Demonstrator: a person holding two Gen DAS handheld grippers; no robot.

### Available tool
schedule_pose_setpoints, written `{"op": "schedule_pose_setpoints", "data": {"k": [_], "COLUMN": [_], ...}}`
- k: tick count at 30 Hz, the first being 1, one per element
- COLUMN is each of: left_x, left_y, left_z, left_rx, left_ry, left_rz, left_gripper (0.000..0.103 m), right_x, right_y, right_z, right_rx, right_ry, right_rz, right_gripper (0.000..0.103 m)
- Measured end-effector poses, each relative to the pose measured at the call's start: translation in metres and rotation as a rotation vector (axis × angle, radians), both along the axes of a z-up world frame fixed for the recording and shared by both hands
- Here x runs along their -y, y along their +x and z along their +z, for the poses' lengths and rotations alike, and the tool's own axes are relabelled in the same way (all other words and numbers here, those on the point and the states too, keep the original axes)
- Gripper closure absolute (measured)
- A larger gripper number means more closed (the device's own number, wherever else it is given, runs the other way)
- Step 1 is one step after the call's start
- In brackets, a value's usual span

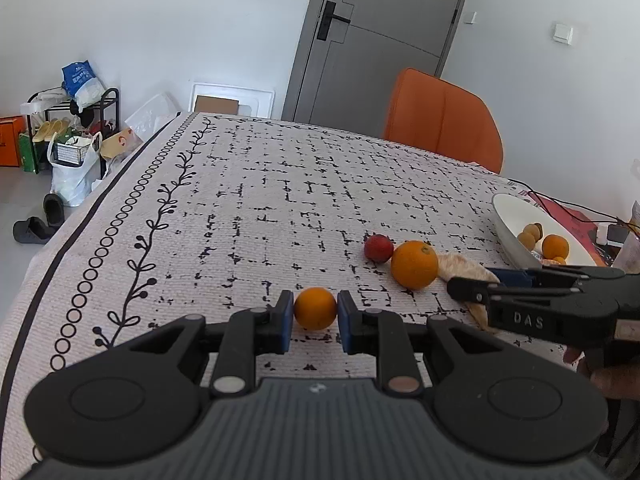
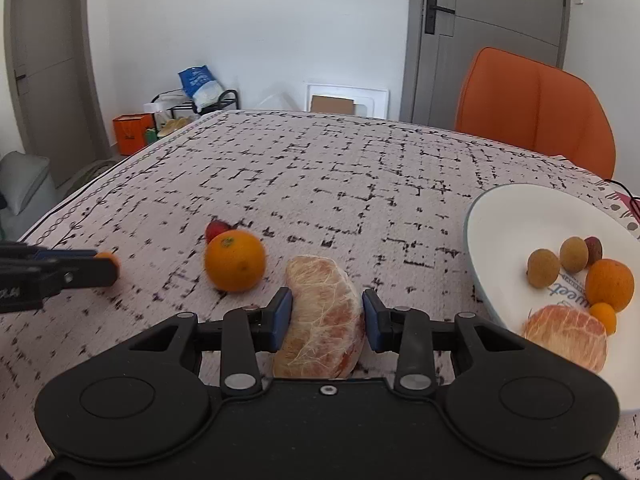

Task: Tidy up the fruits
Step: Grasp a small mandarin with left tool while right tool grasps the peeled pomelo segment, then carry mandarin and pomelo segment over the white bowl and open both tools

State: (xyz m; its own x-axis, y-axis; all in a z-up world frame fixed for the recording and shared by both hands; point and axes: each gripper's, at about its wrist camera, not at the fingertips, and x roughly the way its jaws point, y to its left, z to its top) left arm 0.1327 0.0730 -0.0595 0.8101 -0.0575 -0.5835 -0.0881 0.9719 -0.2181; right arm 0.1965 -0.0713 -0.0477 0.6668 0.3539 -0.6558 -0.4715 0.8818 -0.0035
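My left gripper (image 1: 314,312) is shut on a small orange (image 1: 315,308), which rests low over the patterned tablecloth. In the right wrist view, my right gripper (image 2: 327,316) has both blue pads against the sides of a peeled pomelo segment (image 2: 324,320) lying on the cloth. A large orange (image 2: 235,260) and, behind it, a red fruit (image 2: 216,229) sit just left of the segment. The left gripper (image 2: 100,266) with its small orange (image 2: 109,259) shows at the far left. A white bowl (image 2: 474,220) on the right holds several fruits. The right gripper (image 1: 476,282) hides part of the segment (image 1: 460,266).
An orange chair (image 1: 442,120) stands behind the table's far edge. Cables and a red item (image 1: 576,216) lie past the bowl (image 1: 506,216). The table's left edge (image 1: 80,216) drops to a floor with bags, a rack and slippers. A grey door (image 1: 384,36) is behind.
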Motion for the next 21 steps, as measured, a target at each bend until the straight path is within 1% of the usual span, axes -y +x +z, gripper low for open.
{"op": "schedule_pose_setpoints", "data": {"k": [6,13,15,17,21], "left_x": [0.004,0.011,0.012,0.012,0.012], "left_y": [-0.001,-0.001,-0.001,-0.001,-0.001], "left_z": [0.000,0.000,0.000,0.000,-0.002], "left_rx": [-0.001,-0.001,-0.001,-0.002,-0.006], "left_ry": [0.006,0.010,0.011,0.010,0.009], "left_rz": [-0.008,-0.019,-0.019,-0.019,-0.019], "left_gripper": [0.081,0.081,0.081,0.081,0.081], "right_x": [0.007,0.015,0.017,0.019,0.019], "right_y": [-0.019,-0.032,-0.033,-0.033,-0.033], "right_z": [0.002,0.004,0.005,0.005,0.003], "right_rx": [-0.012,-0.026,-0.028,-0.022,-0.023], "right_ry": [0.019,0.047,0.042,0.034,0.037], "right_rz": [0.057,0.075,0.061,0.045,0.060], "right_gripper": [0.067,0.066,0.050,0.048,0.049]}}
